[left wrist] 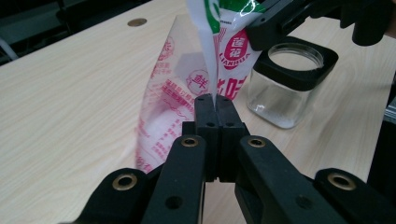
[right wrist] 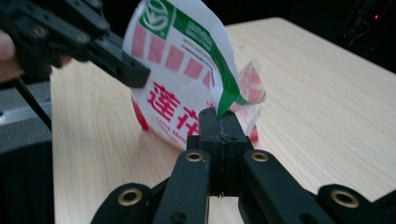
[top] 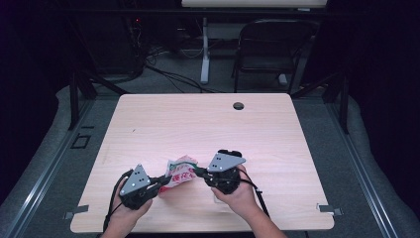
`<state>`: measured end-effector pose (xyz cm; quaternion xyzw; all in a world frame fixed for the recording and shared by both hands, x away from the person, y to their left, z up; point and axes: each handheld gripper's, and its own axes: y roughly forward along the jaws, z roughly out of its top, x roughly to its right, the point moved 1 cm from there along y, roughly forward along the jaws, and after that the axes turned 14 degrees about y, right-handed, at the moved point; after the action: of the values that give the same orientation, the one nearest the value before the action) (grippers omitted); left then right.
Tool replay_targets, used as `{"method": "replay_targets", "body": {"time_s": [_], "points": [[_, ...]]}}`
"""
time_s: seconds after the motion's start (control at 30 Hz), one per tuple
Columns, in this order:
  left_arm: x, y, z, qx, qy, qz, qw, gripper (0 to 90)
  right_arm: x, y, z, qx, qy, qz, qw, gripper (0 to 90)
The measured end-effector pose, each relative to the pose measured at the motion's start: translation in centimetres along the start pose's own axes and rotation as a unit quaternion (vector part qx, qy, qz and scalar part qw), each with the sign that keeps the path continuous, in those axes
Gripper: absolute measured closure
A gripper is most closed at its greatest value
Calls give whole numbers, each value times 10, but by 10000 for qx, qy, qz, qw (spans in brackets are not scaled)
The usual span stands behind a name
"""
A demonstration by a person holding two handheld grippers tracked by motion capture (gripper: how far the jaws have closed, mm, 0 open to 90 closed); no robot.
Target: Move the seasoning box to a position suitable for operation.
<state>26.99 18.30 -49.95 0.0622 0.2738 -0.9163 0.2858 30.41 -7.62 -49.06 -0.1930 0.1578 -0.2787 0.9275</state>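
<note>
A white plastic packet point(top: 179, 173) with red and green print hangs just above the wooden table point(top: 198, 124), stretched between both grippers. My left gripper point(top: 161, 184) is shut on its left edge; in the left gripper view the jaws point(left wrist: 215, 100) pinch a fold of the packet point(left wrist: 173, 93). From the right, my right gripper point(top: 197, 171) is shut on the green-striped top edge, seen up close at the gripper point(right wrist: 218, 114) and packet point(right wrist: 177, 60). Each gripper view also catches the other gripper's jaw clamped on the film: right gripper point(left wrist: 261, 32), left gripper point(right wrist: 135, 74).
A clear glass jar point(left wrist: 289, 84) with a black square collar and an open mouth stands on the table right behind the packet. A round cable hole point(top: 238, 105) lies near the table's far edge. A folding chair point(top: 270, 49) stands beyond the table.
</note>
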Motion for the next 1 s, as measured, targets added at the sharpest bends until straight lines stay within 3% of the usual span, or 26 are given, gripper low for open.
{"method": "replay_targets", "body": {"time_s": [0.17,0.37,0.5,0.67,1.0], "points": [[-4,-5,4,158,-50,52,9998,900,-6,-10,11,220,-27,50,9997,900],[-1,-6,7,269,-85,-69,9996,900,-12,-23,16,330,-105,42,9994,900],[0,-3,4,283,-230,-188,9992,900,-11,-26,15,290,-91,24,9995,900],[0,-1,0,228,-302,-177,9991,895,-9,-24,12,245,-56,55,9997,900],[0,-2,-2,219,-343,-153,9991,900,-5,-21,10,137,236,408,9988,900]]}}
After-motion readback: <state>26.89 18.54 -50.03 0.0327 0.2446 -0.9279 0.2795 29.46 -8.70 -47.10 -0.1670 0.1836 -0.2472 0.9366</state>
